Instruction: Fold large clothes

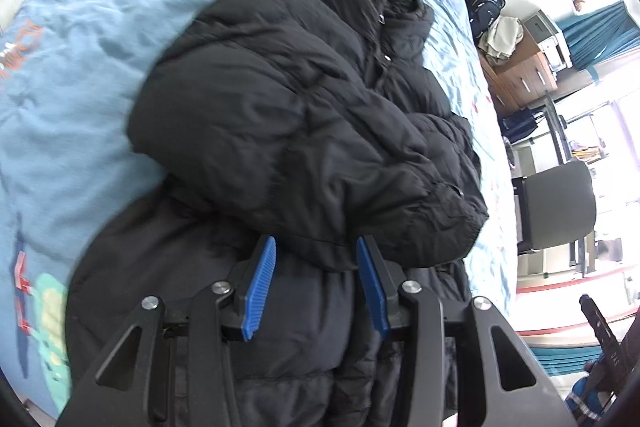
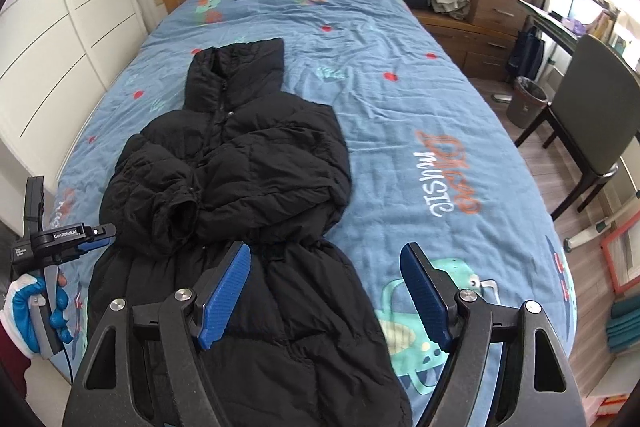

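Coat: your black puffer coat (image 2: 240, 187) lies on the blue bed cover (image 2: 420, 107), both sleeves already folded across its chest.
Left gripper (image 1: 316, 283): open, holding nothing, above the coat's waist.
Right gripper (image 2: 326, 291): open wide, empty, over the coat's bottom part.
Next, I think: pinch both bottom corners, lift together, lay them up by the collar.

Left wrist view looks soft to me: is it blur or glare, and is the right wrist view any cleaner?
Left wrist view: black coat and blue bedspread smeared by motion blur, window side blown out white. Right wrist view: sharp, evenly lit, coat seams readable, only fisheye bending at the edges.
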Demonstrator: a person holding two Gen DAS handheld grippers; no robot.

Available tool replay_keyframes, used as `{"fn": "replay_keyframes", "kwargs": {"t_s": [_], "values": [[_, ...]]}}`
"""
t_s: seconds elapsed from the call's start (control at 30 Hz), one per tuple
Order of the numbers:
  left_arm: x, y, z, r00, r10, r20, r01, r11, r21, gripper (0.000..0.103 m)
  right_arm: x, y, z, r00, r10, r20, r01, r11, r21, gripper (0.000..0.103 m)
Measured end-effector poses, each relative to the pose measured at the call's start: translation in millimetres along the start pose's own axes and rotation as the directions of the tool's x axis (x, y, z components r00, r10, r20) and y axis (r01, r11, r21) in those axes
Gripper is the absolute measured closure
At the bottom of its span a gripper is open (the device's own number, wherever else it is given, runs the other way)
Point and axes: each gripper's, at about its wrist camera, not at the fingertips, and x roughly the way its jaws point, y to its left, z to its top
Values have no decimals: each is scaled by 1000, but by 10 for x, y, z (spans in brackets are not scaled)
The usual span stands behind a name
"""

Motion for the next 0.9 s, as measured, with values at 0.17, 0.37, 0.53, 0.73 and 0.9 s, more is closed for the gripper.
{"fn": "replay_keyframes", "kwargs": {"t_s": [0.17,0.37,0.53,0.73,0.9], "values": [[-168,171,139,998,51,27,-52,997,50,62,346,755,128,993,116,-16,-116,989,-90,26],[-128,268,504,996,76,55,-82,991,110,62,772,1701,290,972,234,-25,-233,948,-219,26],[207,242,757,994,84,70,-94,983,158,62,1221,2024,312,964,258,-59,-264,925,-272,26],[893,403,730,992,120,29,-123,980,157,62,1963,1834,63,969,156,-189,-203,944,-262,26],[1112,456,621,993,113,45,-119,978,173,59,2297,1624,-134,958,135,-253,-204,942,-268,26]]}}
